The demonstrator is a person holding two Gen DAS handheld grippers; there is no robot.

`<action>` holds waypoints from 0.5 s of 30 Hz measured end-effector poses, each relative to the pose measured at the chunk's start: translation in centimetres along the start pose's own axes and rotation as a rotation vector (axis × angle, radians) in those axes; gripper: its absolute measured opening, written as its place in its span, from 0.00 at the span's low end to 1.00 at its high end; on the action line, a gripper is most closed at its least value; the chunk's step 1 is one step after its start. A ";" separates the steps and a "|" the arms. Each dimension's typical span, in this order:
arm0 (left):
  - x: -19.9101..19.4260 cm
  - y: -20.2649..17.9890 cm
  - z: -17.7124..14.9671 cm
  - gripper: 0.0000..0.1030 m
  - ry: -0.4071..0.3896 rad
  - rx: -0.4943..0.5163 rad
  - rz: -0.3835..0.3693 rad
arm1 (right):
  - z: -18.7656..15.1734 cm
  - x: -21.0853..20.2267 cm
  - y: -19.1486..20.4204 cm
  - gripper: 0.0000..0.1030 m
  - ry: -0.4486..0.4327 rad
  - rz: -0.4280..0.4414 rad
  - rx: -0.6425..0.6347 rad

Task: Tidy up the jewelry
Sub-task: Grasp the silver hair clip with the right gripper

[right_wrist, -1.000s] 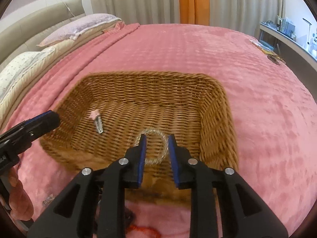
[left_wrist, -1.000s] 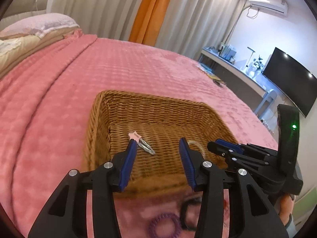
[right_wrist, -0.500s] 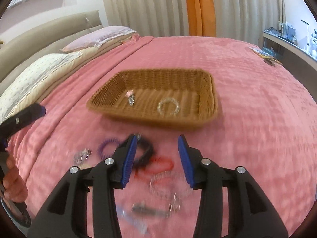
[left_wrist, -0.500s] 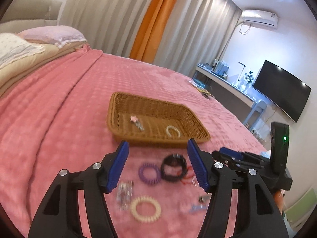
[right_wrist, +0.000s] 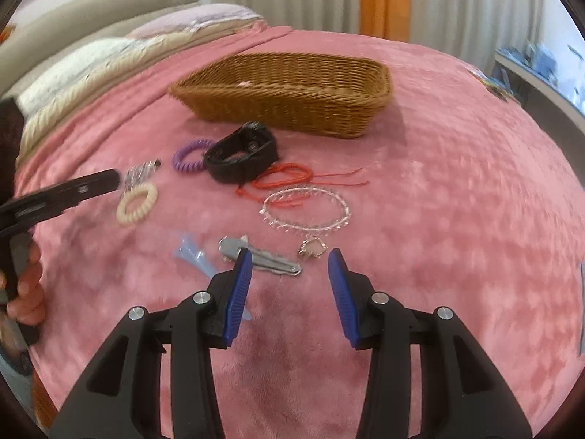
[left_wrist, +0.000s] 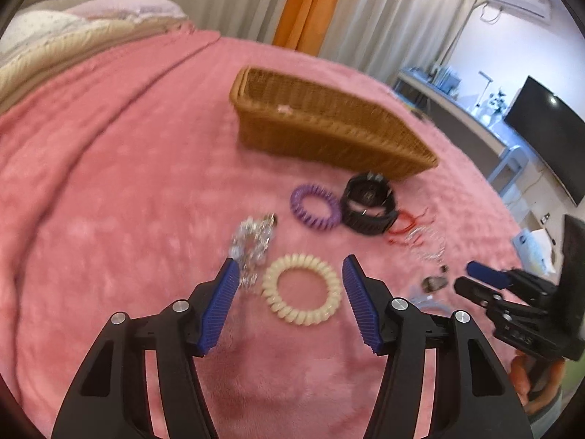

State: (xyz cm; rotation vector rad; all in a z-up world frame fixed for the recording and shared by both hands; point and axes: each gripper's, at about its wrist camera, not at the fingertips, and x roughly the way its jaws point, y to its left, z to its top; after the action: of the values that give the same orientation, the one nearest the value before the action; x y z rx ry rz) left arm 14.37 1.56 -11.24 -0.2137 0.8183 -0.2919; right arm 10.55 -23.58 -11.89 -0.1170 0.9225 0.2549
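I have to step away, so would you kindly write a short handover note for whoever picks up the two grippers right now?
Left gripper: open, empty, above the cream coil hair tie.
Right gripper: open, empty, near the silver hair clip and the small charm.
Wicker basket sits at the far side on the pink bedspread; something small and pink shows inside it, the rest of its floor is hidden.
Still loose on the bedspread: purple coil tie, black watch, red cord, clear bead bracelet, blue clip, crystal piece.
Left to do: move these into the basket.
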 end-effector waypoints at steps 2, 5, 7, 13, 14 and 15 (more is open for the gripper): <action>0.7 0.3 -0.4 0.52 0.015 -0.002 0.017 | -0.2 0.5 0.7 0.39 0.012 -0.022 -0.067; 1.5 0.5 -0.7 0.51 0.035 0.000 0.043 | 0.0 1.3 1.2 0.35 0.043 -0.023 -0.132; 1.4 0.8 -0.8 0.50 0.032 -0.010 0.034 | 0.1 1.7 1.4 0.35 0.053 -0.019 -0.168; 1.6 1.1 -0.9 0.50 0.031 -0.030 0.017 | 0.8 2.3 3.2 0.35 0.056 -0.011 -0.281; 1.7 1.0 -1.0 0.50 0.031 -0.025 0.022 | 1.1 2.6 3.5 0.35 0.060 -0.013 -0.295; 1.7 0.9 -1.0 0.50 0.031 -0.022 0.025 | 1.3 2.7 3.6 0.35 0.061 -0.012 -0.301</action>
State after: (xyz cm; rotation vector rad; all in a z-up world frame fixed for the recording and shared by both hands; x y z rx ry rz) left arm 14.87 1.77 -13.35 -0.2194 0.8546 -0.2634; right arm 12.11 -19.36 -13.27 -0.4095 0.9395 0.3795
